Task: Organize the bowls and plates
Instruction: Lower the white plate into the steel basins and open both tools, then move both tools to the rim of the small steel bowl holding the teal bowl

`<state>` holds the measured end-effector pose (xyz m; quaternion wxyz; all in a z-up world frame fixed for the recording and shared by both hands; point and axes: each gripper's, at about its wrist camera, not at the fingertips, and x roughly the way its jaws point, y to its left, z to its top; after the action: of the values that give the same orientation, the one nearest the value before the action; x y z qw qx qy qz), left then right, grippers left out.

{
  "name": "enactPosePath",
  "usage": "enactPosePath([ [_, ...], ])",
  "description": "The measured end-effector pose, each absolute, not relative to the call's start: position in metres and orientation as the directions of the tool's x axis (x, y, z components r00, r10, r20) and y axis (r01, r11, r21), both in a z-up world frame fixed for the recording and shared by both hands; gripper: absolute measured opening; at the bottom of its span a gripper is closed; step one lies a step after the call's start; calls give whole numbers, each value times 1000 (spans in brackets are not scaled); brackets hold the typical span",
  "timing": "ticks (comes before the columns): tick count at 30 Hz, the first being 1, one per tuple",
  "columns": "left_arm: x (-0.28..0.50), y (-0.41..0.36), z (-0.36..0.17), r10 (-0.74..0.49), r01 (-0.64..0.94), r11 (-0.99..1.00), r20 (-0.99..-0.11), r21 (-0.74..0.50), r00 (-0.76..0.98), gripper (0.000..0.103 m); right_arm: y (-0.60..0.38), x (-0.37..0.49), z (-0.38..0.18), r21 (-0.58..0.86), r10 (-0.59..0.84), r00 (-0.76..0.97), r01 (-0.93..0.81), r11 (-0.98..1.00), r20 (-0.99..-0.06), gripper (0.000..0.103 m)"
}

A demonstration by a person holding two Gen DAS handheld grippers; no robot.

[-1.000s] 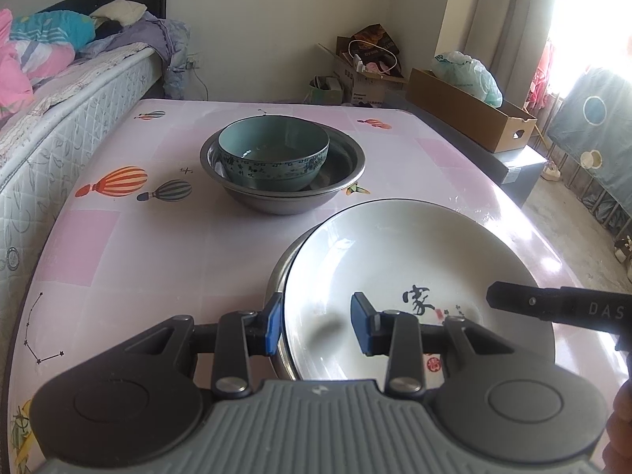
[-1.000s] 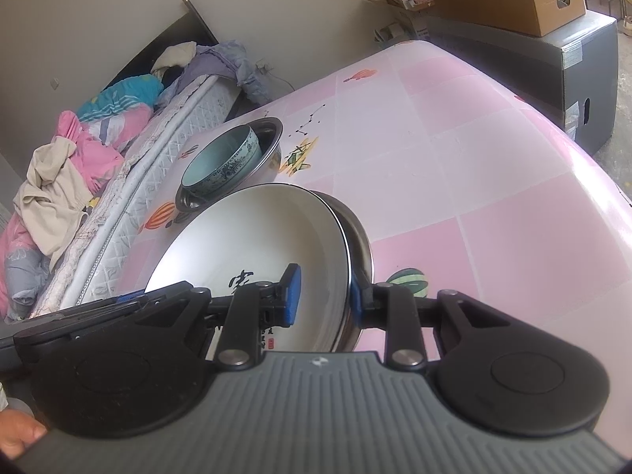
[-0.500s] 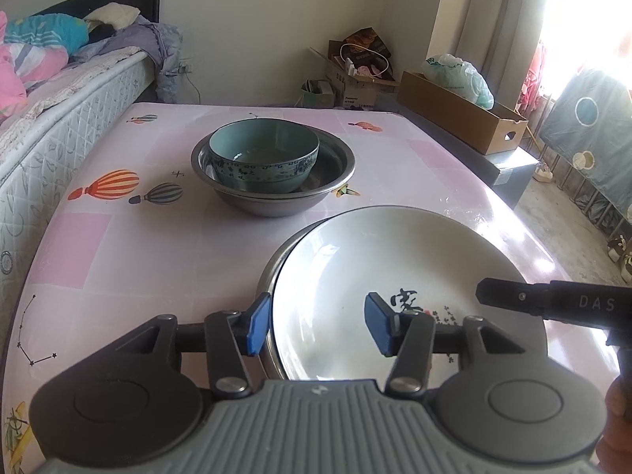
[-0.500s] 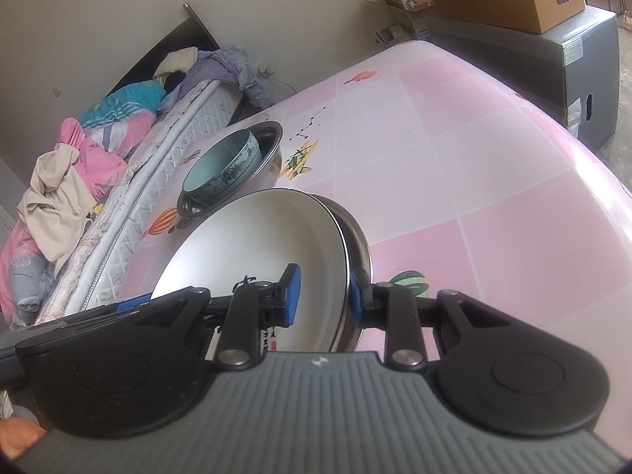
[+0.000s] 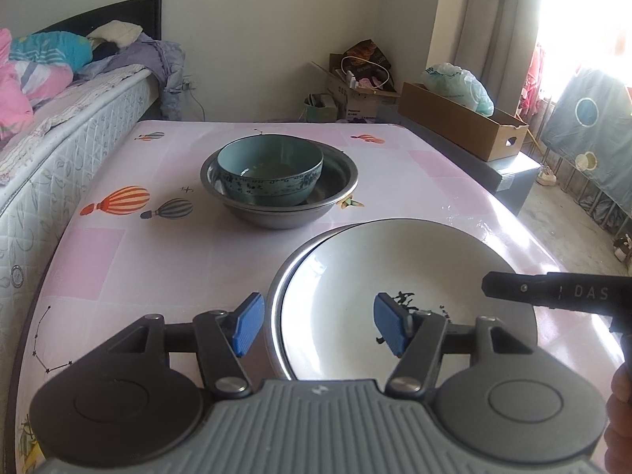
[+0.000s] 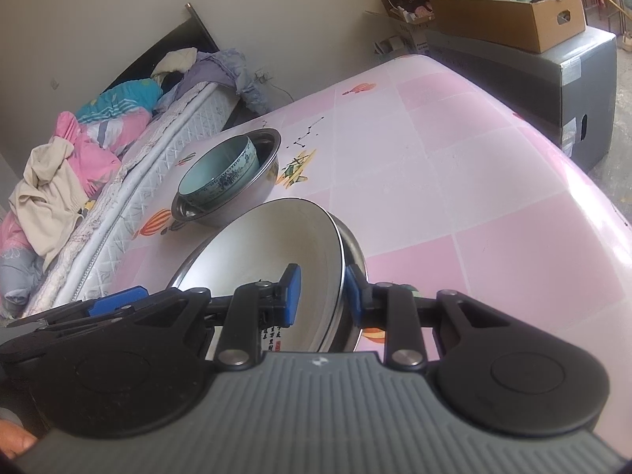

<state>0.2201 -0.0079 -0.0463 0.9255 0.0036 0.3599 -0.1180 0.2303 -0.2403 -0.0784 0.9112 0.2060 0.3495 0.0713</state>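
A white plate (image 5: 395, 268) (image 6: 268, 252) with black characters lies in a steel plate (image 5: 278, 288) (image 6: 355, 252) at the near side of the table. My left gripper (image 5: 318, 326) straddles their left rim. Its jaws are opening, and the blue pads stand clear of the rim on both sides. My right gripper (image 6: 322, 296) is shut on the right rim of both plates, one pad inside the white plate and one outside the steel one. Farther back, a teal bowl (image 5: 270, 170) (image 6: 213, 173) sits inside a steel basin (image 5: 335, 197) (image 6: 245, 201).
The table (image 5: 158, 260) has a pink cloth with balloon prints. A bed (image 5: 59, 134) with heaped clothes runs along its left edge. Beyond the right edge a cardboard box (image 5: 462, 126) rests on a dark cabinet (image 6: 553, 75). A hand (image 5: 620, 391) shows at the right margin.
My left gripper's jaws have spread wide apart and come off the plate rim they were closed on. My right gripper keeps its grip, and the plates stay where they were.
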Motion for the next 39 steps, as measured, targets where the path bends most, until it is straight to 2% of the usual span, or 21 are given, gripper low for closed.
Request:
enactPosePath([
  [6,218,-3,-52,-189,193,978,-693,-73,696,63,-237,227,-72,358,219,760,20,933,-612,26],
  [12,212,-1,-56,-187,178,980,-702,-87,687,63,-243,213,-56,323,190,801,4,947,-568,26],
  [23,206,-4,-69,-162,164,984,-738,-71,655,62,-239,197,-74,364,253,754,-20,931,-606,26],
  [32,200,2,-57,-167,149,985,-729,-91,664,63,-237,192,-70,394,278,741,-20,919,-611,26],
  [35,202,10,-48,-169,135,985,-726,-105,667,64,-239,192,-65,406,291,736,-24,914,-612,28],
  [39,213,28,-32,-156,96,988,-706,-125,691,72,-243,201,-48,414,314,733,-49,909,-604,34],
])
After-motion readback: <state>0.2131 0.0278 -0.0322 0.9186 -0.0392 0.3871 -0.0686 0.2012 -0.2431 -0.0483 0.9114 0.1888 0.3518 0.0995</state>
